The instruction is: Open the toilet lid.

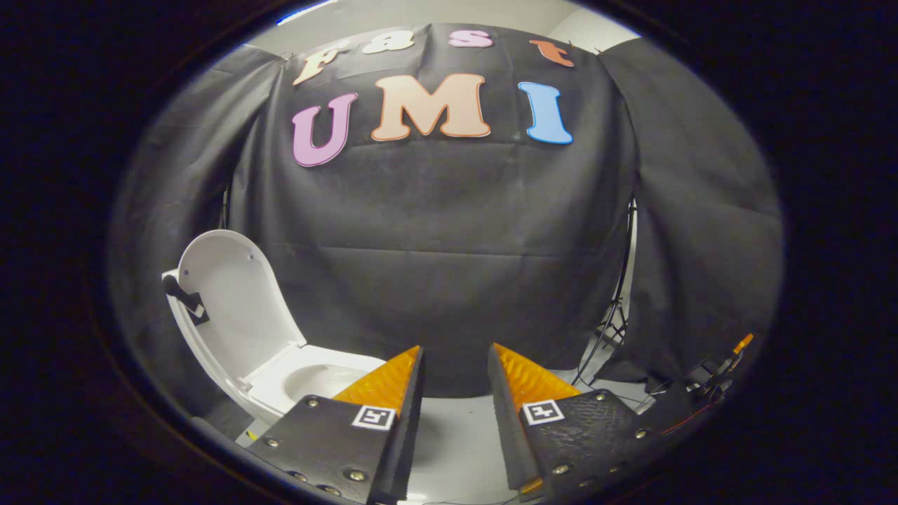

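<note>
While the glossy white plastic toilet lid (235, 301) stands raised, tilted back from the bowl, it occupies the far left of the scene, well to the left of the fingers and beyond them. Small black handle-like fitting (184, 297): fixed at the lid's outer left edge, with a black-and-white marker patch just below it (its pattern is too small to make out). White ceramic toilet bowl (319, 382): directly below and right of the lid's hinge, seat ring exposed, its near right part hidden behind the left finger. Pale floor (456, 428): showing through the gap between the two fingers and running on toward the cloth. Gripper (456, 365): fingers parted with a clear gap, nothing between them and nothing touching either; each finger carries a ridged inner pad and a square black-and-white marker on its dark mounting plate. Black draped cloth wall (449, 245): fills the background behind the toilet and beyond the fingers, hanging in creased panels. Thin black stand legs (612, 319): at the seam where two cloth panels meet, right of the fingers, with cables trailing on the floor. Small dark clamp-like device with an orange tip (722, 368): far right, low against the cloth, a thin red wire leading away from it.
</note>
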`<state>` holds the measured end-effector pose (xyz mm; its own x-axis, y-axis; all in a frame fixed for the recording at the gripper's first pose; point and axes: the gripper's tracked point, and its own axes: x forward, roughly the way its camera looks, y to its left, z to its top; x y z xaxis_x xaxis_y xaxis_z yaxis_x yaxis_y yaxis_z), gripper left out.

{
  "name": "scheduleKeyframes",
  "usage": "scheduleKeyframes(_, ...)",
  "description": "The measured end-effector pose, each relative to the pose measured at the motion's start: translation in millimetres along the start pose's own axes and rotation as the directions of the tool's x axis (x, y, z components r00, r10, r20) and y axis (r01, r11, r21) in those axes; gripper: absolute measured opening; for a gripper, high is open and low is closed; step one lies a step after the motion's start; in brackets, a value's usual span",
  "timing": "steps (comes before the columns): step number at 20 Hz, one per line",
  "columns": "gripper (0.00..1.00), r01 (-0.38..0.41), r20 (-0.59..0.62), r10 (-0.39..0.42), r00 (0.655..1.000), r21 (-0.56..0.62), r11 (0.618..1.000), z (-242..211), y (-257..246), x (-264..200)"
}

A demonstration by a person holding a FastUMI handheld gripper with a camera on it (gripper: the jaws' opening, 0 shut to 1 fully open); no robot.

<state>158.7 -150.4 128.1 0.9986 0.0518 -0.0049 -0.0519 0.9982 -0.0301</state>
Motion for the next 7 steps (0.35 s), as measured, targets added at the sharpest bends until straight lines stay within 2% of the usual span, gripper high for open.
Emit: scheduleKeyframes(7, 0.52, -0.072, -0.019, 0.073, 0.997, 0.055, 0.996, -6, 3, -13)
